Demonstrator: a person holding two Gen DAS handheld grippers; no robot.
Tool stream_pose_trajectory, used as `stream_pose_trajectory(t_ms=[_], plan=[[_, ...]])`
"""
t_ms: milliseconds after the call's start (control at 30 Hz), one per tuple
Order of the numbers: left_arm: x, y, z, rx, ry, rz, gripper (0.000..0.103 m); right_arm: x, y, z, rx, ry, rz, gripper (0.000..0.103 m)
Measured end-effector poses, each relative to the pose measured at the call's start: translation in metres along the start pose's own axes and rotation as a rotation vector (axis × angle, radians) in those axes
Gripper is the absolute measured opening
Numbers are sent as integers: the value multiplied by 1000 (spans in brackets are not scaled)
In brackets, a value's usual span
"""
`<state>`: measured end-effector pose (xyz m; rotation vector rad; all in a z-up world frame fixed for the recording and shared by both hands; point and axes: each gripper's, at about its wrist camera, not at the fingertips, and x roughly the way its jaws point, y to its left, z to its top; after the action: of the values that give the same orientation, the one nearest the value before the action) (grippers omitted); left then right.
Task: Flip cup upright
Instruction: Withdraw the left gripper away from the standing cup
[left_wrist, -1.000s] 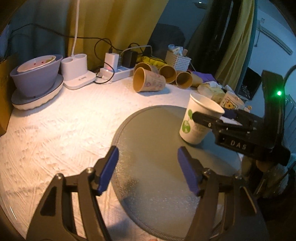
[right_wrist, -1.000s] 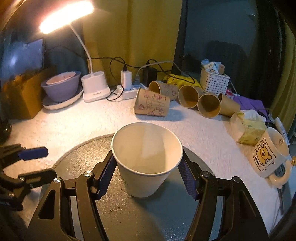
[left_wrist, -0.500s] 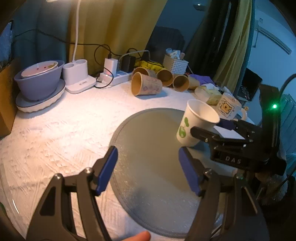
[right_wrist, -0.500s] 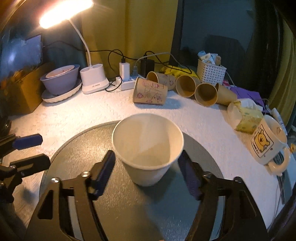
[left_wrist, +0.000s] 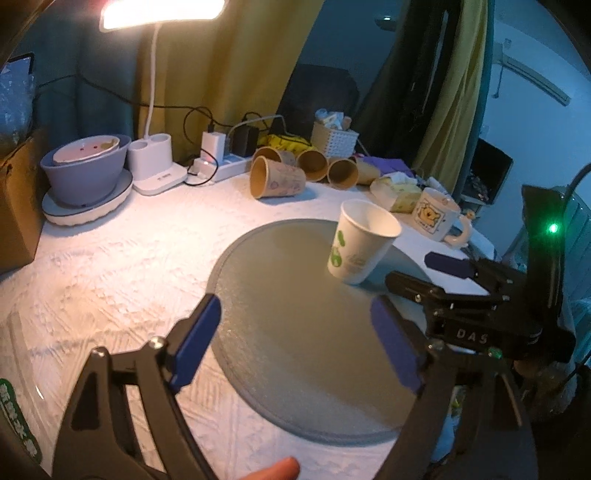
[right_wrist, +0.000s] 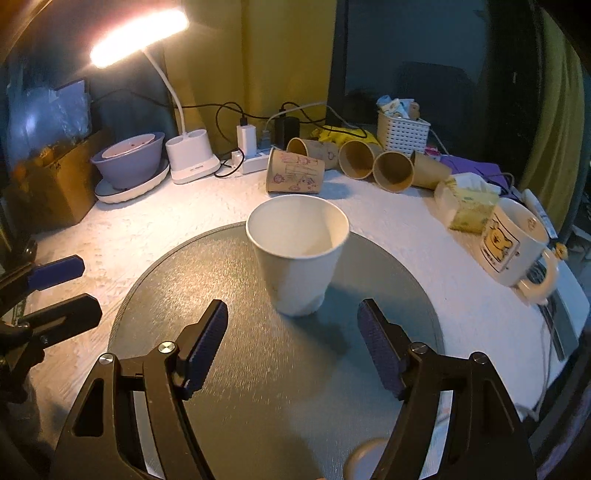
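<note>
A white paper cup (right_wrist: 298, 254) with a green print stands upright, mouth up, on the round grey mat (right_wrist: 236, 369); it also shows in the left wrist view (left_wrist: 360, 245) on the mat (left_wrist: 295, 332). My right gripper (right_wrist: 293, 347) is open and empty, just behind the cup and apart from it; it shows in the left wrist view (left_wrist: 424, 271) to the cup's right. My left gripper (left_wrist: 297, 343) is open and empty over the mat's near left; it shows in the right wrist view (right_wrist: 62, 291) at the left edge.
Several brown paper cups (right_wrist: 295, 175) lie on their sides at the back by a power strip (right_wrist: 251, 160) and white basket (right_wrist: 402, 131). A lamp base (right_wrist: 190, 162) and purple bowl (right_wrist: 129, 162) stand back left. A bear mug (right_wrist: 513, 245) and tissue pack (right_wrist: 469, 206) sit right.
My right gripper has opened, let go of the cup and drawn back from it. The cup stays upright on the mat. The left gripper has pulled back a little.
</note>
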<state>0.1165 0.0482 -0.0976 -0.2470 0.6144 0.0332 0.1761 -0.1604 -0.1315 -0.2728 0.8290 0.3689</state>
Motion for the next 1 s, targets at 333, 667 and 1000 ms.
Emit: stream_pose_trajectory(t_ms=[333, 667, 1000], plan=[[-26, -15, -8, 33, -34, -4, 85, -37, 2, -20, 27, -23, -22, 76], [-54, -34, -14, 73, -76, -24, 85, -72, 4, -34, 51, -62, -48, 76], [-82, -52, -9, 115, -138, -21, 85, -113, 3, -39, 64, -125, -76, 76]])
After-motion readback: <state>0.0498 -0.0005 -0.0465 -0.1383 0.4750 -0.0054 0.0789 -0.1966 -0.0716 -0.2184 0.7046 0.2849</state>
